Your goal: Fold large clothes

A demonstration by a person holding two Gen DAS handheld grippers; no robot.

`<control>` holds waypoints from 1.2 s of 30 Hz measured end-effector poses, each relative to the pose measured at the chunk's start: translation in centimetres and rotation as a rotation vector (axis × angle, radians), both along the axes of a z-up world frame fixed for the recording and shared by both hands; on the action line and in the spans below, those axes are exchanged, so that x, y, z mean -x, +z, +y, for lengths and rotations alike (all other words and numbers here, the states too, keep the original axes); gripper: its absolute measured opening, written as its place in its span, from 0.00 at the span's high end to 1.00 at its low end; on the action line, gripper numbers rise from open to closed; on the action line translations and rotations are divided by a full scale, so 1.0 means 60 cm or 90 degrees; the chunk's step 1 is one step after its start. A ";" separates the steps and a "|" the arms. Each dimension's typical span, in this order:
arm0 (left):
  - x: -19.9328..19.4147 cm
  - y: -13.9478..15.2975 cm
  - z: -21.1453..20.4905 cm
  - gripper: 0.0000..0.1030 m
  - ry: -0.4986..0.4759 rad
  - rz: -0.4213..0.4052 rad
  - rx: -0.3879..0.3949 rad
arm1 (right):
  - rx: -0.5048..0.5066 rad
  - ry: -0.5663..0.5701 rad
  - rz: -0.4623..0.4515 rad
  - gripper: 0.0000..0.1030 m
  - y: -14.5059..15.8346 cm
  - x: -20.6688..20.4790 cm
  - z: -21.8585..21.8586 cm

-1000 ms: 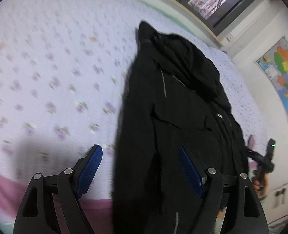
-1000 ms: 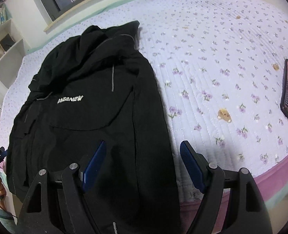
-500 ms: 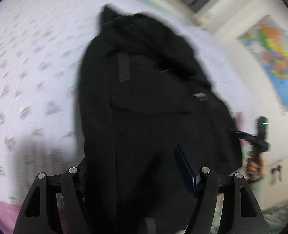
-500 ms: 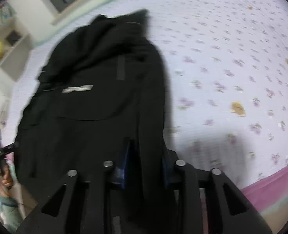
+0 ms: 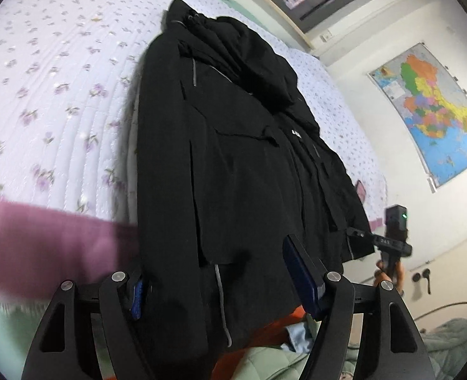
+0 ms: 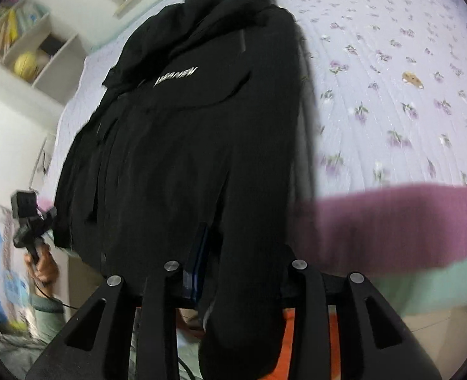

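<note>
Bedspread [image 5: 59, 72] open beside jacket [image 5: 233, 158].

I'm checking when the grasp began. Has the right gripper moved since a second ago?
Yes. The right gripper has closed on the black jacket's hem and pulled back past the bed's pink edge, which now lies ahead of it.

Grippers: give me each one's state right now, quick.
Left gripper: jaws open, straddling the black jacket hem.
Right gripper: jaws shut on the black jacket.

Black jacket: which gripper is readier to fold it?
Right. The right gripper is shut on the black jacket edge; the left gripper is open, with the hem between its jaws.
</note>
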State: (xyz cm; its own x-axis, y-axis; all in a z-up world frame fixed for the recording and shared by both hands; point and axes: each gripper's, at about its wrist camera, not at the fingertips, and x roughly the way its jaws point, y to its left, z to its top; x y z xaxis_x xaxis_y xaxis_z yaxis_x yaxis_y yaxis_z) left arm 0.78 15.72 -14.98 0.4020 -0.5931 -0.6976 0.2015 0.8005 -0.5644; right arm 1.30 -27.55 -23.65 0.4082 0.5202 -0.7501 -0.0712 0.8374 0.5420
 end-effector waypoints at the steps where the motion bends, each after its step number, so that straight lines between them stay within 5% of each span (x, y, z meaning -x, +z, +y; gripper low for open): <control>1: -0.002 0.001 -0.004 0.53 0.015 0.005 -0.025 | 0.018 -0.003 -0.008 0.71 0.007 0.000 0.006; 2: -0.005 0.006 -0.009 0.83 0.030 0.011 -0.058 | 0.031 -0.008 -0.021 0.82 0.019 -0.001 0.009; 3: -0.006 0.014 -0.011 0.86 0.047 0.011 -0.082 | 0.029 -0.013 -0.034 0.83 0.031 0.000 0.008; 10: -0.021 0.152 0.041 0.86 0.105 -0.104 0.075 | -0.070 -0.062 -0.141 0.83 0.167 -0.012 -0.068; 19: -0.202 0.246 0.062 0.85 0.149 -0.161 0.165 | -0.158 -0.144 -0.215 0.83 0.278 -0.172 -0.142; 24: -0.338 0.265 0.038 0.83 0.194 -0.185 0.112 | -0.153 -0.174 -0.208 0.83 0.287 -0.335 -0.140; 28: -0.459 0.239 0.008 0.80 0.233 -0.204 0.025 | -0.087 -0.210 -0.199 0.82 0.252 -0.469 -0.110; 32: -0.571 0.160 -0.027 0.79 0.257 -0.176 -0.079 | 0.030 -0.222 -0.139 0.81 0.171 -0.583 -0.063; 36: -0.647 0.030 -0.052 0.78 0.250 -0.107 -0.165 | 0.116 -0.178 -0.063 0.78 0.045 -0.661 -0.008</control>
State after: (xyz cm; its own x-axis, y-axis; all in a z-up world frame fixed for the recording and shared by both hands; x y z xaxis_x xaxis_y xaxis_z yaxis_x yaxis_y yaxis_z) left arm 39.58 12.63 -13.18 0.6802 -0.1903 -0.7079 -0.0723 0.9436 -0.3231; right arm 40.96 -28.05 -20.98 0.5916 0.2399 -0.7697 0.1294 0.9141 0.3844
